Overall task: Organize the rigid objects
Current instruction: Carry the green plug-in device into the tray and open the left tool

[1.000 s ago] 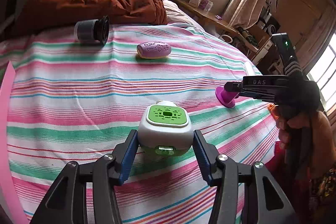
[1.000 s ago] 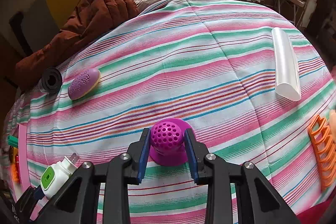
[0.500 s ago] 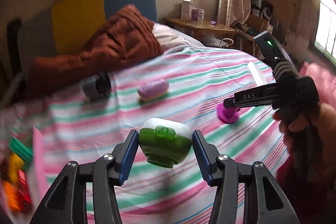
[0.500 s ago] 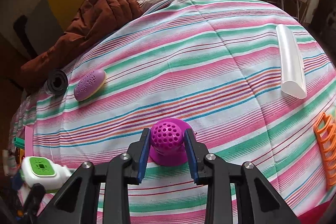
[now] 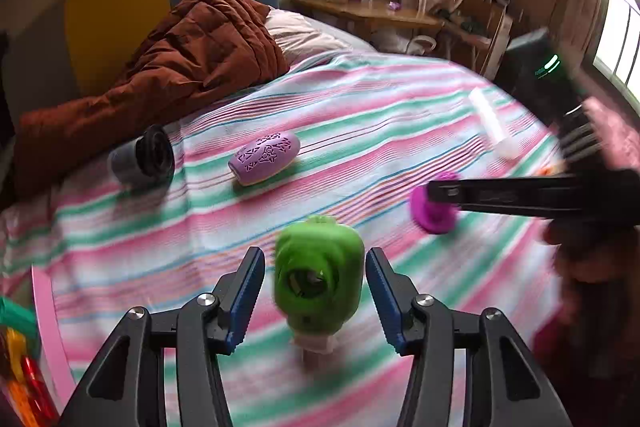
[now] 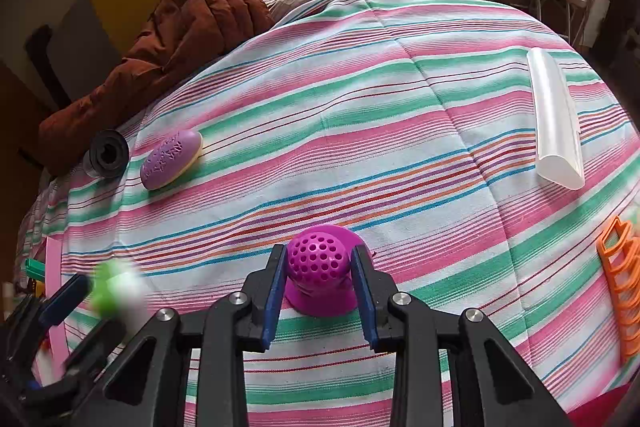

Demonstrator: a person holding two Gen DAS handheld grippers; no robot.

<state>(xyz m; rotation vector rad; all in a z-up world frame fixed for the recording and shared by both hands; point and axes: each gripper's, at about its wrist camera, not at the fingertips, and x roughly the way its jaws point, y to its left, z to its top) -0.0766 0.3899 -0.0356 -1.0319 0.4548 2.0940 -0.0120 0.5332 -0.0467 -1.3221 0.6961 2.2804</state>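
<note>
The left tongs (image 5: 315,291) stand wide, the green-and-white plug-in device (image 5: 319,279) between the blue pads; whether they press on it is unclear through blur. The right tongs (image 6: 320,283) are closed on the magenta perforated dome (image 6: 319,269), which sits on the striped bedspread (image 6: 360,115). Farther up the bed lie a purple oval case (image 5: 265,157) and, beside it, a black cylinder (image 5: 144,155) on its side near the brown quilt (image 5: 172,63). A frosted clear tube (image 6: 556,119) lies to the right, an orange rack (image 6: 622,279) at the edge.
</note>
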